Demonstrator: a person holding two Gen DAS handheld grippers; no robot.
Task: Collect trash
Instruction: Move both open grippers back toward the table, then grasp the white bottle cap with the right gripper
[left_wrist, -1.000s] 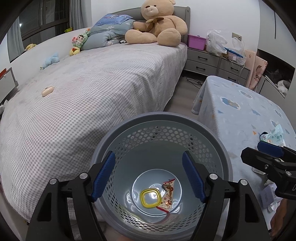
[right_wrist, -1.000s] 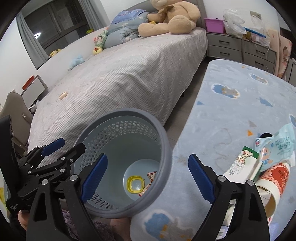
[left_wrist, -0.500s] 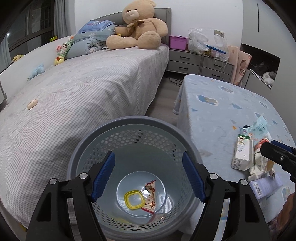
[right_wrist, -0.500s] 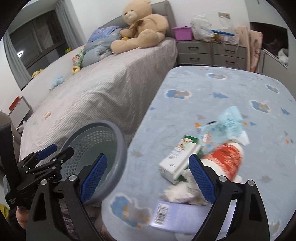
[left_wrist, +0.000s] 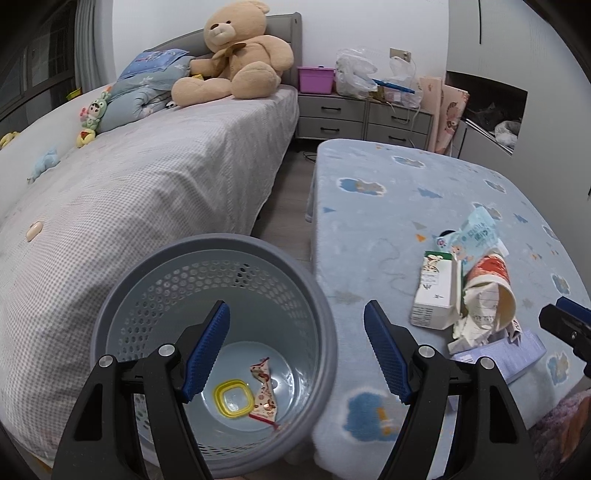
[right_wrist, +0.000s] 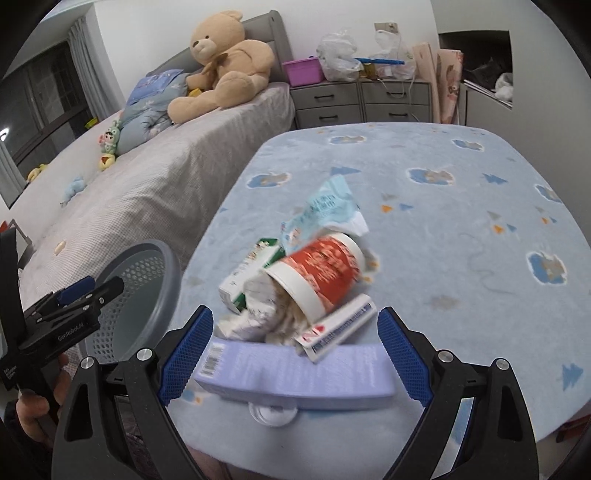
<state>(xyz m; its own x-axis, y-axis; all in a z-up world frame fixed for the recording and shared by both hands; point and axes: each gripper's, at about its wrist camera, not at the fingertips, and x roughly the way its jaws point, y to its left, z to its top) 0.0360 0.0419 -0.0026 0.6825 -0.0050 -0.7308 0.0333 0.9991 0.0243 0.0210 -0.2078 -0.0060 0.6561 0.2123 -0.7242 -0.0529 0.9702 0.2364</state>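
Note:
A grey perforated basket (left_wrist: 214, 280) stands between bed and table, with a yellow lid (left_wrist: 234, 398) and a snack wrapper (left_wrist: 264, 387) at its bottom. My left gripper (left_wrist: 295, 350) hangs open above the basket's right rim, nothing between its fingers. On the blue-clothed table (right_wrist: 461, 206) lies a trash pile: a red paper cup (right_wrist: 321, 277) on its side, a milk carton (right_wrist: 247, 273), a light-blue wrapper (right_wrist: 325, 210), crumpled paper (right_wrist: 258, 310) and a purple box (right_wrist: 295, 373). My right gripper (right_wrist: 295, 347) is open over the purple box, pads apart from it.
A bed (left_wrist: 129, 192) with a teddy bear (left_wrist: 236, 59) and small toys runs along the left. Grey drawers (left_wrist: 362, 114) with bags and a pink box stand at the back. A narrow strip of floor (left_wrist: 288, 206) separates bed and table.
Both grippers swung right. The right one left the basket and now sits over the trash pile. The left one shifted from the basket's middle to its right rim.

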